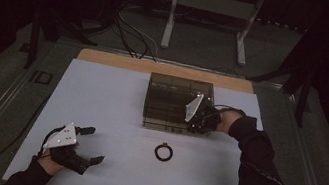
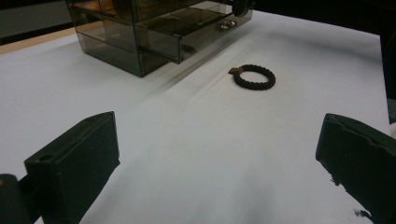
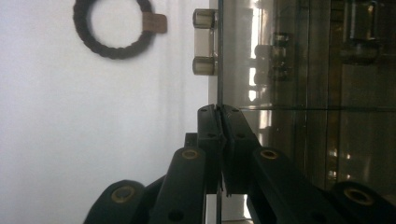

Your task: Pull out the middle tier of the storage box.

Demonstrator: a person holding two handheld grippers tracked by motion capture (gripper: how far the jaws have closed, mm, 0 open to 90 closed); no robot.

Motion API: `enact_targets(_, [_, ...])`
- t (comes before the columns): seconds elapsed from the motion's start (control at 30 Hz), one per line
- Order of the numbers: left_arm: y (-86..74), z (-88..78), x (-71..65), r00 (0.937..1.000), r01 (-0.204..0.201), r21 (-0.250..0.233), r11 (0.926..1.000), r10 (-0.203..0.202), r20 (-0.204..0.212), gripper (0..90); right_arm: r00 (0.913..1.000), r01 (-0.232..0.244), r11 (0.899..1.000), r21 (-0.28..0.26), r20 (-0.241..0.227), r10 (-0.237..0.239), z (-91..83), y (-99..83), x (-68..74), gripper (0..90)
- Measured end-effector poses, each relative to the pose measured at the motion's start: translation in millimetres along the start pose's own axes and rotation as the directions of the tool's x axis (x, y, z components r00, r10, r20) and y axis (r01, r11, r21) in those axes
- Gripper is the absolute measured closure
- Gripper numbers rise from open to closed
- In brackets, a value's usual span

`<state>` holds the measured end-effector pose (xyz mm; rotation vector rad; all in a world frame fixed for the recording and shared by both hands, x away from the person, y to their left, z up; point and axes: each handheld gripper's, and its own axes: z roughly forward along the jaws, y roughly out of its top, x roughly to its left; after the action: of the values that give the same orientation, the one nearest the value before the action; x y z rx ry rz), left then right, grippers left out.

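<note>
The right gripper (image 1: 196, 123) is closed, its jaws pressed together at the front edge of the smoky clear drawer box (image 1: 171, 99); whether they pinch the drawer front's thin edge I cannot tell; a drawer knob (image 3: 204, 43) sits just ahead of the jaws; beyond it the black braided ring (image 3: 113, 27) with a small brown tag lies flat on the white counter (image 1: 101, 97), near the box; the left gripper (image 1: 88, 144) rests open and empty, well apart; no readable writing shows.
</note>
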<state>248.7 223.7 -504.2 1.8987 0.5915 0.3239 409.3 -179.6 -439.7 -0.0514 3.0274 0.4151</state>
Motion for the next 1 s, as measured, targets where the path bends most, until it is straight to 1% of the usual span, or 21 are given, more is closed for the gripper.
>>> enact_targets(0.17, [0.0,0.3,-0.3,1.0,-0.001,0.001,1.0,0.001,-0.002,0.8,1.0,-0.009,1.0,-0.003,0.0,0.009,-0.1,0.1,3.9,87.8])
enact_targets(0.23, [0.0,0.2,-0.3,1.0,-0.001,0.0,1.0,0.001,-0.001,0.8,0.9999,-0.015,1.0,-0.004,0.007,0.015,-0.3,0.1,5.7,87.8])
enact_targets(0.27, [0.0,0.2,-0.3,1.0,-0.001,0.001,1.0,0.001,-0.001,0.8,0.9998,-0.018,1.0,-0.012,0.006,0.018,-0.4,-0.4,6.9,87.8])
enact_targets(0.43, [-0.1,0.7,-0.4,1.0,-0.002,0.003,1.0,0.002,-0.001,0.9,0.9998,-0.013,1.0,-0.02,0.012,0.013,1.0,-2.4,12.6,88.0])
enact_targets(0.6, [-0.2,0.9,-0.4,1.0,-0.002,0.004,1.0,0.002,-0.001,0.8,0.9999,-0.009,1.0,-0.03,0.008,0.009,3.2,-4.5,18.1,88.3])
enact_targets(1.0, [-0.3,1.7,-0.8,1.0,-0.005,0.009,0.9999,0.005,-0.001,0.8,0.9998,-0.013,0.999,-0.047,0.014,0.014,5.6,-6.6,20.8,88.3])
